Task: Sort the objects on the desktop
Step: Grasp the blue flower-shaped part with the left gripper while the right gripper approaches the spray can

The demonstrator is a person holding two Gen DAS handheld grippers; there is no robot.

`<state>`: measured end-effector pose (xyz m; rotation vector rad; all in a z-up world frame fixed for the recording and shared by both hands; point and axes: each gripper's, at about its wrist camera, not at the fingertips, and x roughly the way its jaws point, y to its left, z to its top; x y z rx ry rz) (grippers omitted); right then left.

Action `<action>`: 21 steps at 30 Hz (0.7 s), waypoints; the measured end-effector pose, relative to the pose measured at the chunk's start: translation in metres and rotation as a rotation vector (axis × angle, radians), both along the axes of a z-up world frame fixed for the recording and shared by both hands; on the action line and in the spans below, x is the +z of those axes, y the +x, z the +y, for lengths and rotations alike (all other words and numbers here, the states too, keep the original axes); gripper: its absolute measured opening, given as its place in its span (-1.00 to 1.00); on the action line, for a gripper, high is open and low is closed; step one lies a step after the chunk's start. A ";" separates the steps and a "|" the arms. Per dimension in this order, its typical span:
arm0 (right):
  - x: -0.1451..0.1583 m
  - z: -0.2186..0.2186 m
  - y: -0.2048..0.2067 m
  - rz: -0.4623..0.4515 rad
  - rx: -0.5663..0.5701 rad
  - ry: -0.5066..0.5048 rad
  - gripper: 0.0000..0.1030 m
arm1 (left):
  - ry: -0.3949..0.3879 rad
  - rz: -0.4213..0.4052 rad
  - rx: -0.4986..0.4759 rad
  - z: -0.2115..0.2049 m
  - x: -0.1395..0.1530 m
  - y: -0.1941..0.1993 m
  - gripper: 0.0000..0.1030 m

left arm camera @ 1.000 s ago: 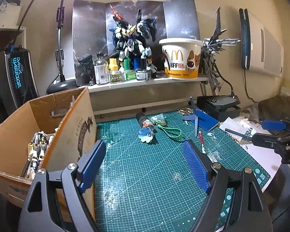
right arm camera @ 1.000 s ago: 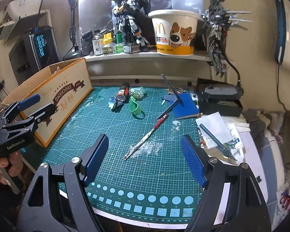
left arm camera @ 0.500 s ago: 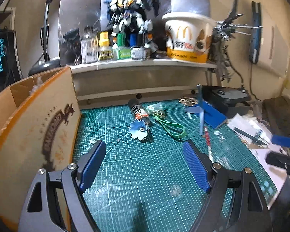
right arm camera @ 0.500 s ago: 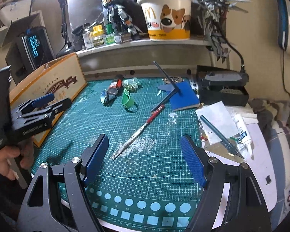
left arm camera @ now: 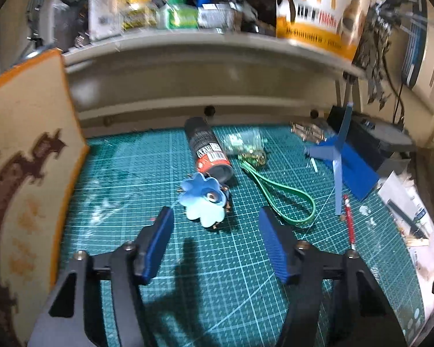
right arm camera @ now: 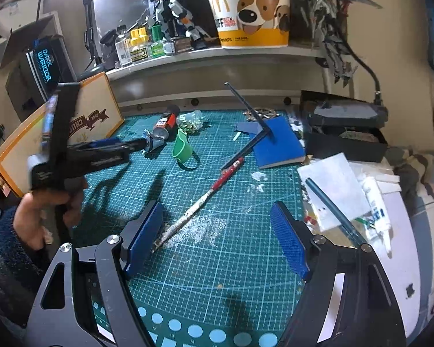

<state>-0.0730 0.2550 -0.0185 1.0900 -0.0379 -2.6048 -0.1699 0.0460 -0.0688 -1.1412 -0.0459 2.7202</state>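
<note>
While both grippers hover over the cutting mat (left arm camera: pixel 130 179):
Left gripper (left arm camera: pixel 215 241): fingers spread, empty, just short of blue flower (left arm camera: pixel 203 201).
Right gripper (right arm camera: pixel 217 238): fingers spread, empty, above red-handled file (right arm camera: pixel 198 202).

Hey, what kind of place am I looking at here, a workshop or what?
Most likely a hobbyist's model-building desk at home: a green gridded cutting mat covers the desktop, an assembled robot model kit stands on the shelf, and small paint or glue bottles sit beside it.

The left gripper (left arm camera: pixel 215 232) is held low with jaws wide apart; the right gripper (right arm camera: pixel 217 228) is also spread wide, holding nothing.
</note>
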 end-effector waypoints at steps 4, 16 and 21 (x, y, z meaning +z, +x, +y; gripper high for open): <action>-0.005 0.001 -0.008 -0.010 0.005 -0.002 0.45 | 0.012 -0.042 -0.004 0.002 -0.008 -0.012 -0.15; -0.014 0.001 -0.018 -0.050 0.005 0.000 0.45 | 0.035 -0.082 -0.010 -0.002 -0.006 -0.017 -0.88; -0.008 -0.009 -0.019 -0.045 0.025 -0.003 0.45 | 0.058 -0.061 0.020 -0.022 0.009 0.004 -0.88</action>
